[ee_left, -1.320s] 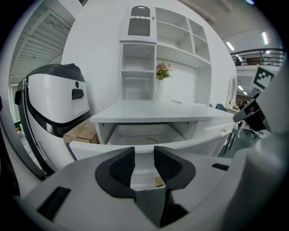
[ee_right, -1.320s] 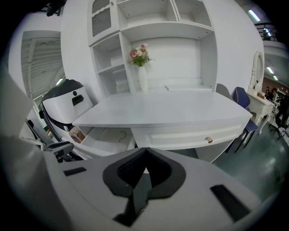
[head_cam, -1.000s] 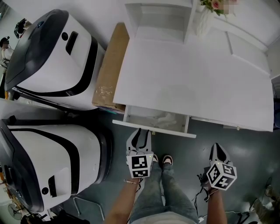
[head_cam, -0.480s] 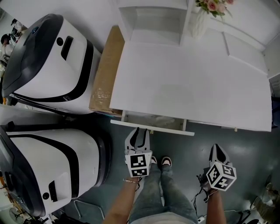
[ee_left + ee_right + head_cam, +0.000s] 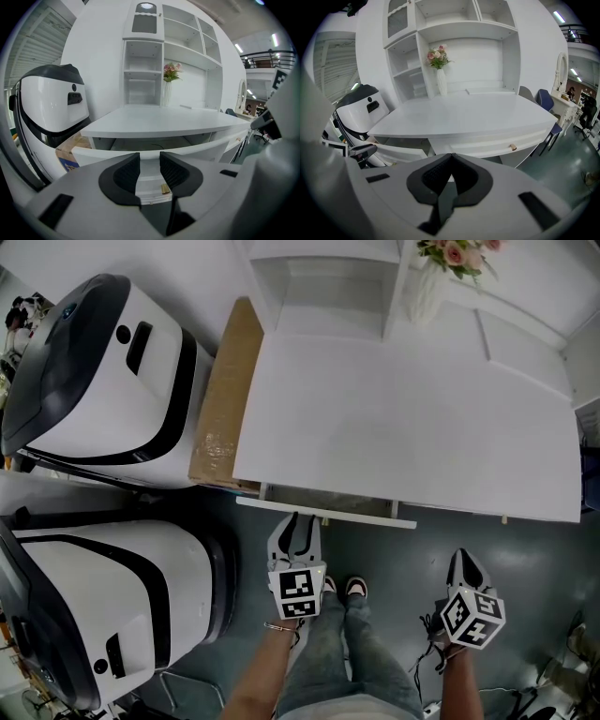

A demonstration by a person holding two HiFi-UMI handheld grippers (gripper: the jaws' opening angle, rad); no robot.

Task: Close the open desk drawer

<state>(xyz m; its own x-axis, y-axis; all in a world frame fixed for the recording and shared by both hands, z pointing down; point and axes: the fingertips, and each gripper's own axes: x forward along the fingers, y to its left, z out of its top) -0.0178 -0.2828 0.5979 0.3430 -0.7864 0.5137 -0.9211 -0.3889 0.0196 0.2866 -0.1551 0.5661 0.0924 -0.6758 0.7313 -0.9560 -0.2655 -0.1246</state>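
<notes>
Drawer front [image 5: 375, 519] sits just far of left claw [image 5: 298, 524], long axis left-right, slightly ajar. Left jaws parted, empty. Right claw [image 5: 466, 562] clenched, well right.

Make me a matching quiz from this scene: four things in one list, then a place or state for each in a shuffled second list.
Things:
1. left gripper
2. right gripper
3. drawer
4. cardboard box

Places or states:
A. open only a crack under the desk
B. fingers together, nothing between them
C. between the desk and a white machine
D. fingers apart, at the drawer's front

Pairs: 1-D, 2-B, 3-A, 4-C
</notes>
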